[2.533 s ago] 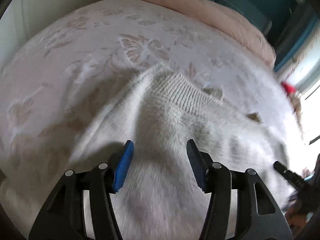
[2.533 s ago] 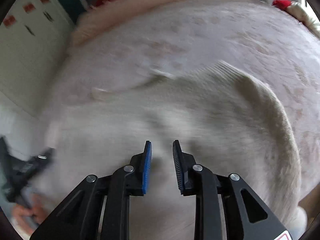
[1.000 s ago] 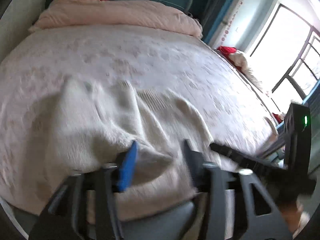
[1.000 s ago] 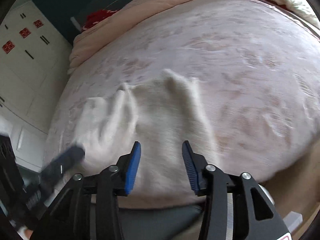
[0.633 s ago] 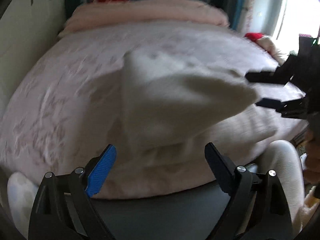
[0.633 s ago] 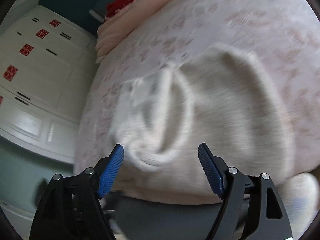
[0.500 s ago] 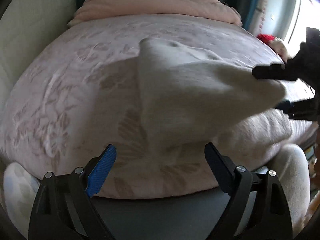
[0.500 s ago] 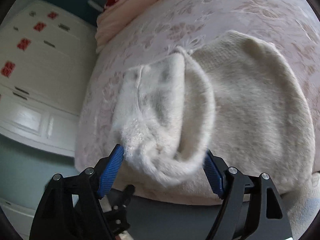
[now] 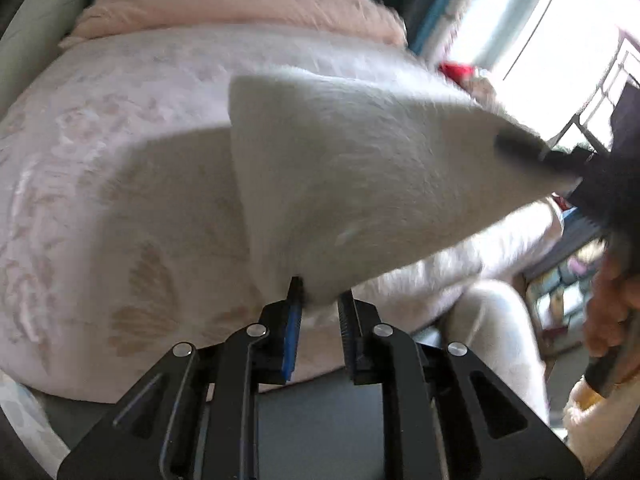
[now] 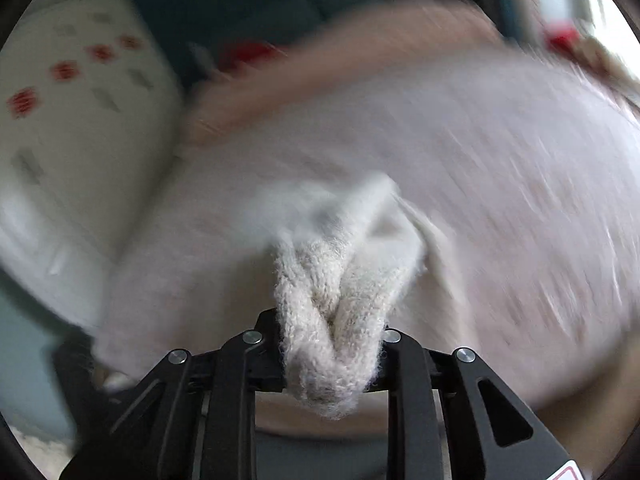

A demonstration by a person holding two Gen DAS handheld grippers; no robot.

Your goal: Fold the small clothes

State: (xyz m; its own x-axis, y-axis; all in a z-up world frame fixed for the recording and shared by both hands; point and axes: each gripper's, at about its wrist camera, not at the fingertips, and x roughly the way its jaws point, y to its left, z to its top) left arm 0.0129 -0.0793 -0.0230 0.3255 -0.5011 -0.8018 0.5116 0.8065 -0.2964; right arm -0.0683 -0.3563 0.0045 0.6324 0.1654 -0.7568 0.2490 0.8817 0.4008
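Observation:
A cream fuzzy knitted sweater (image 9: 360, 168) is stretched off the bed between both grippers. In the left wrist view its lower corner sits between the jaws of my left gripper (image 9: 318, 312), which are closing on it, and the blue pads (image 9: 291, 332) pinch the tip. The far corner runs right to the dark finger of the other gripper. In the blurred right wrist view, a bunched wad of the sweater (image 10: 332, 300) fills my right gripper (image 10: 330, 344), whose jaws are closing on it; the pads are hidden by the wool.
The bed (image 9: 100, 160) has a pale pink flowered cover and a rolled pink duvet (image 9: 240, 4) at its head. A hand (image 9: 608, 300) and a pale-trousered leg (image 9: 496, 340) are at the right. A white wardrobe (image 10: 80, 100) stands left of the bed; a bright window (image 9: 540, 40) is at the right.
Both grippers stood wide open around the sweater's edge half a second ago; now each has closed on it. The sweater hangs lifted between them, and the right view has swung and blurred.

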